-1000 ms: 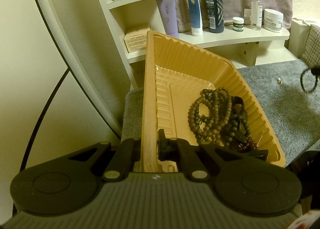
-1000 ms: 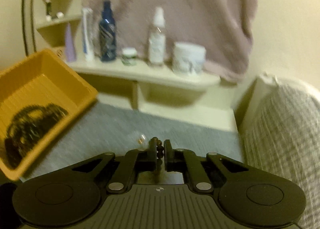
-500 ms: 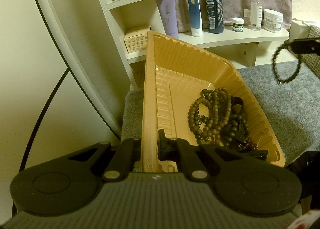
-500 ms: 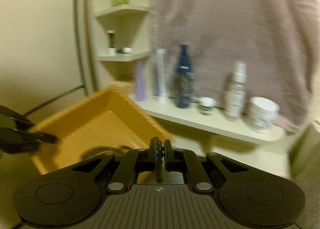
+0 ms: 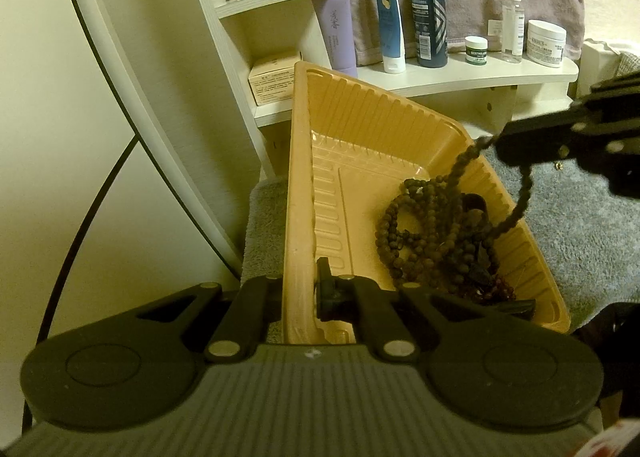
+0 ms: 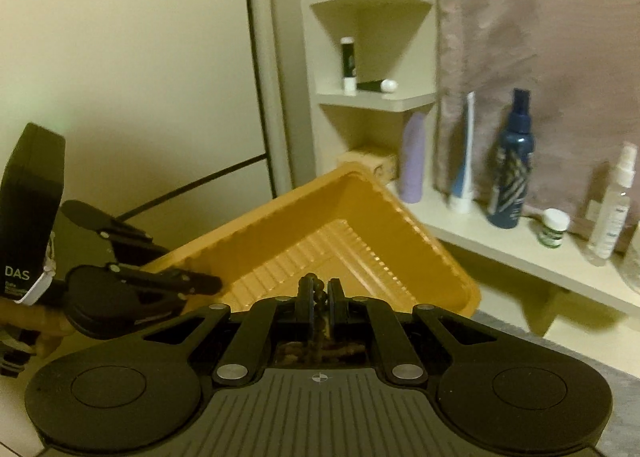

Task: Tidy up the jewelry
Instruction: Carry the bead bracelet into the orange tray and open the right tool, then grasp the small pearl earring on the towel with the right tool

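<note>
- My left gripper (image 5: pixel 299 289) is clamped on the near wall of the orange plastic tray (image 5: pixel 360 129), one finger outside the rim and one inside, and the tray sits tilted over the grey towel (image 5: pixel 580 225).
- My right gripper (image 6: pixel 319 289) is pinched tight on a dark beaded bracelet (image 5: pixel 516 209); in the left wrist view its loop hangs from the fingertips over the tray's right-hand wall, its lower end among the beads inside.
- Inside the tray, at the low right end, a heap of dark beaded necklaces (image 5: pixel 424 225) is piled together; I cannot tell the strands apart.
- A small gold-coloured piece (image 5: pixel 558 166) lies on the towel, outside the tray and just past my right gripper.
- In the right wrist view I see the tray from its other side, with my left gripper on its left edge and a hand (image 6: pixel 38 323) behind it.
- On the white shelf (image 5: pixel 460 77) behind stand a lavender tube (image 5: pixel 338 31), a blue-and-white tube (image 5: pixel 387 17), a dark blue bottle (image 5: pixel 430 13), a small green-labelled jar (image 5: pixel 476 50), a clear spray bottle (image 5: pixel 512 17) and a white cream jar (image 5: pixel 546 43).
</note>
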